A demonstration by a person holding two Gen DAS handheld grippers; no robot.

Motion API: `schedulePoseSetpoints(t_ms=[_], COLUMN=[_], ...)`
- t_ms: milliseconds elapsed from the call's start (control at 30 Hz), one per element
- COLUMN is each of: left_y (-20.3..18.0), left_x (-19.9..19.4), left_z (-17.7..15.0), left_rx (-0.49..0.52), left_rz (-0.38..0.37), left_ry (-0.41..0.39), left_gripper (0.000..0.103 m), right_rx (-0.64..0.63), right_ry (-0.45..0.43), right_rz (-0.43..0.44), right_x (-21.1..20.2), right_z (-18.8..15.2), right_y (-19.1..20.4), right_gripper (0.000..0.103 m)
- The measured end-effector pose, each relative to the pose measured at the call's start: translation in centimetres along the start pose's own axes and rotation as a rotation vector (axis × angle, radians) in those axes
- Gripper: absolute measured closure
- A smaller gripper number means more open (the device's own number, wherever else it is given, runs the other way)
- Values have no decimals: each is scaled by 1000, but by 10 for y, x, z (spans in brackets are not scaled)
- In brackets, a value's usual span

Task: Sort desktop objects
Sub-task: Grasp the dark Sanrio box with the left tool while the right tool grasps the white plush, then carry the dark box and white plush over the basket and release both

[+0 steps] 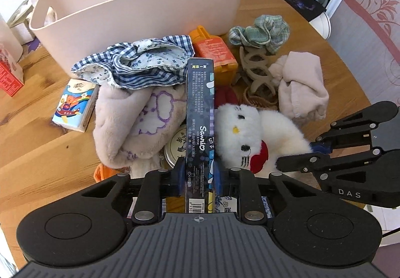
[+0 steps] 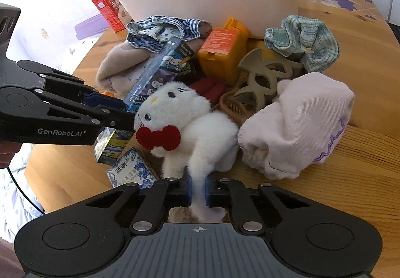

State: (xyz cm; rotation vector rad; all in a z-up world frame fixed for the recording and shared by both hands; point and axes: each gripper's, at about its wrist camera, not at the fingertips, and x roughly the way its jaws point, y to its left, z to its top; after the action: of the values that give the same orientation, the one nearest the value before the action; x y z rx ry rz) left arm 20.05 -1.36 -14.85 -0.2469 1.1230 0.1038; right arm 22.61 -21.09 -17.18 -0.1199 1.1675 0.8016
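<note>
Left gripper [image 1: 198,175] clamps the Sanrio box [image 1: 200,113], its long axis aimed straight at the beige bin [image 1: 140,3] beyond. Right gripper [image 2: 198,190] pinches the white plush cat [image 2: 190,125], farther from the bin.

- One cream plastic tub [image 1: 140,3]
- One white plush cat with a red bow [image 2: 185,118]
- One dark printed cardboard box [image 1: 200,113]
- One orange plastic bottle [image 2: 222,50]
- Two checked cloth scrunchies, blue [image 1: 140,63] and green [image 1: 262,30]
- One beige hair claw [image 2: 262,78]
- Two black grippers [image 1: 198,175] [image 2: 198,190]
</note>
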Motion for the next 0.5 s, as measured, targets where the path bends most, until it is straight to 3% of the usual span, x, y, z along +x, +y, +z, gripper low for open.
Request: schedulePoseSetpoints(t_ms=[500], left_y=[18], left_x=[-40], left_z=[-22], left_rx=[-71], left_rz=[14], left_ry=[-78], left_gripper=[80], right_rx=[19], right_ry=[-82], right_rz=[-68], right_x=[-45], right_z=[-10], right_y=[15], right_gripper=[98])
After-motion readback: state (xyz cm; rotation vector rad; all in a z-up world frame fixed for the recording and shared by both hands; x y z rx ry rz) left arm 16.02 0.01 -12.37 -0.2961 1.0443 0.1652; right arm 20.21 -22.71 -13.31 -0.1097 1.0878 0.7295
